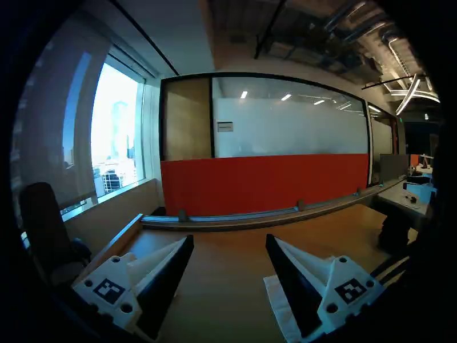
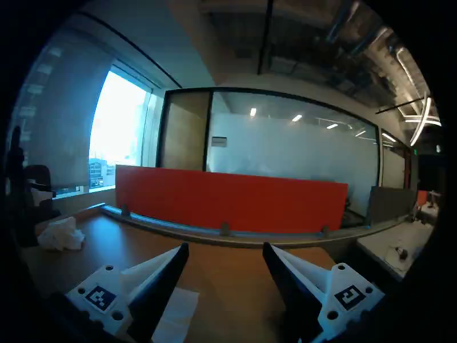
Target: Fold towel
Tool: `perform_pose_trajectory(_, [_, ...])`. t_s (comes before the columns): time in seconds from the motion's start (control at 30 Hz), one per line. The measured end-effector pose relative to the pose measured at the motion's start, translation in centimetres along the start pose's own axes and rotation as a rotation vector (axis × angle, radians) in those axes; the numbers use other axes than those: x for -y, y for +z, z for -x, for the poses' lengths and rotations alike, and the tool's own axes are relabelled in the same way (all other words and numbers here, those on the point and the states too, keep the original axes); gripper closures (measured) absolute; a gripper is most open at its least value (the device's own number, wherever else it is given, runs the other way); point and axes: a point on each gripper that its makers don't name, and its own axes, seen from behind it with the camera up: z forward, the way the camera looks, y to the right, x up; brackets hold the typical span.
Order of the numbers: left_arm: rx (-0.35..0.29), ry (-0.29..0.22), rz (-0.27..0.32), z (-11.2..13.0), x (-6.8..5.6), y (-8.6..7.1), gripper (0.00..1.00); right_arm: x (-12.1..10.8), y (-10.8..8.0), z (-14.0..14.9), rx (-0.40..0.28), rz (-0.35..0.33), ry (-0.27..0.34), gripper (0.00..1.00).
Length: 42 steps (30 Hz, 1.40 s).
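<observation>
The left gripper (image 1: 228, 239) hangs over a wooden desk (image 1: 228, 280) with its two fingers set wide apart and only bare wood between them. The white towel (image 1: 277, 300) lies flat on the desk at the lower right of the left gripper view. It is partly tucked under that gripper's right-hand finger (image 1: 291, 277), with one edge running out toward the middle of the desk. Whether the finger touches the cloth cannot be told.

The right gripper (image 2: 224, 247) is also spread open and holds nothing. In the right gripper view the towel shows at the lower left, partly under the left-hand finger (image 2: 163, 280), and a corner of it reaches into the gap between the fingers. The towel therefore sits to the inner side of each gripper, low and close.

Ahead of both grippers the desk runs on bare to a low rail (image 2: 228, 237) along its far edge. A red divider panel (image 2: 228, 200) stands upright on the rail, and a frosted glass wall (image 1: 285, 126) stands behind it. To the left, a crumpled white wad (image 2: 60, 234) rests on the desk, well apart from the towel. Beyond the desk's left edge are an office chair (image 1: 43, 228) and a bright window (image 1: 114, 143). A neighbouring desk (image 1: 403, 200) lies off to the right.
</observation>
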Motion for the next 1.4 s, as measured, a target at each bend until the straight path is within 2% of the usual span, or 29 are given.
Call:
perform_pose_trajectory(0.07, [0.008,0.004,0.021,0.1,-0.7,0.1,0.07,0.6,-0.2,-0.2,0.01,-0.026,-0.021,0.0])
perform_pose_trajectory(0.27, [0.058,0.025,0.123,0.8,-2.9,0.0,0.07,2.9,-1.0,1.4,0.115,-0.151,-0.094,0.0])
perform_pose_trajectory(0.5, [0.141,0.084,0.25,3.1,-5.6,-0.5,0.07,5.4,-2.3,3.9,0.236,-0.305,-0.142,0.0])
perform_pose_trajectory(0.77, [0.198,0.131,0.298,6.2,-6.8,-0.5,0.07,6.3,-2.2,6.1,0.285,-0.358,-0.158,0.0])
perform_pose_trajectory(1.07, [0.247,0.145,0.334,10.4,-8.4,-0.3,0.07,7.6,-1.8,11.3,0.348,-0.398,-0.16,0.0])
perform_pose_trajectory(1.27, [0.341,0.143,0.407,15.6,-10.9,-0.6,0.07,8.2,-1.7,15.1,0.391,-0.42,-0.157,0.0])
perform_pose_trajectory(1.4, [0.392,0.156,0.427,18.8,-11.8,-0.6,0.07,8.5,-1.9,17.6,0.422,-0.434,-0.157,0.0])
